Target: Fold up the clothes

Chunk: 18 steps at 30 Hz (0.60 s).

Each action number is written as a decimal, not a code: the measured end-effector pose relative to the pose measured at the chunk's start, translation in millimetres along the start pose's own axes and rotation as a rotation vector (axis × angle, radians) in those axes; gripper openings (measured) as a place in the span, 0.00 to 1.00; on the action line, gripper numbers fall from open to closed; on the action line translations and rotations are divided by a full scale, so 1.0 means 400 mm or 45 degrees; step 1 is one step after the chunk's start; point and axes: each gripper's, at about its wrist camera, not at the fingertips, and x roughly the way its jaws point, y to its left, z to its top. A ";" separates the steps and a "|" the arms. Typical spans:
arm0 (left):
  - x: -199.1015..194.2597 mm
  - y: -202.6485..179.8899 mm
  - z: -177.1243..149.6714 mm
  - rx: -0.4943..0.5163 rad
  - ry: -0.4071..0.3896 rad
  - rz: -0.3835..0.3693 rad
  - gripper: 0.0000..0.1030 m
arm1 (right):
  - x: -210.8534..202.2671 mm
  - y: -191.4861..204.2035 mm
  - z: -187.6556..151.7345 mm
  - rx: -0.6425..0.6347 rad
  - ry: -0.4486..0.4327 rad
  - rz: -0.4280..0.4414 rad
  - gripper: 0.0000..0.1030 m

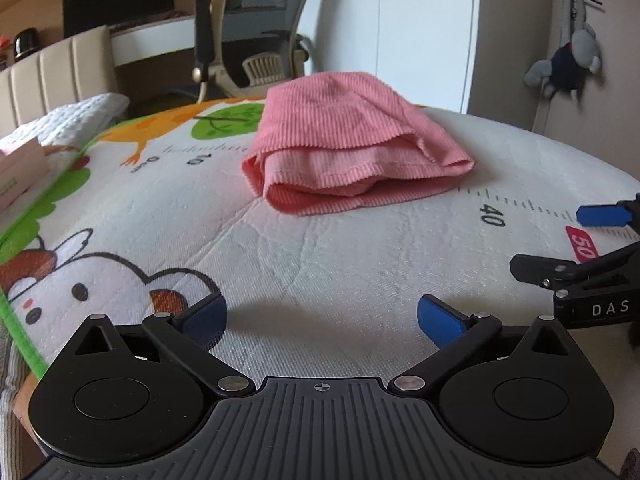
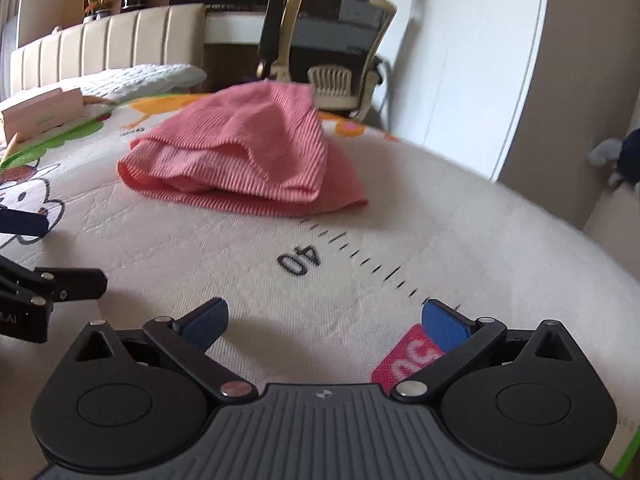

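The pink garment [image 1: 352,140] is already bundled into a few layers, sitting on the far part of the printed mat [image 1: 320,264] on the bed, long side running left to right. It's well ahead of both tools. The left hand-held gripper [image 1: 320,316] sits almost square in front of it, the right hand-held gripper [image 2: 324,320] further off to the right. Both have their jaws spread apart, holding nothing. I'd guess the left is a touch closer.
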 end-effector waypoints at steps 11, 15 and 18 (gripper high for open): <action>0.004 0.001 0.002 0.000 0.006 -0.003 1.00 | 0.019 -0.032 -0.008 0.119 0.047 0.089 1.00; 0.005 0.001 0.002 -0.001 0.008 -0.005 1.00 | 0.019 -0.033 -0.008 0.116 0.048 0.086 1.00; 0.006 0.000 0.003 0.000 0.009 -0.006 1.00 | 0.017 -0.035 -0.008 0.113 0.051 0.084 1.00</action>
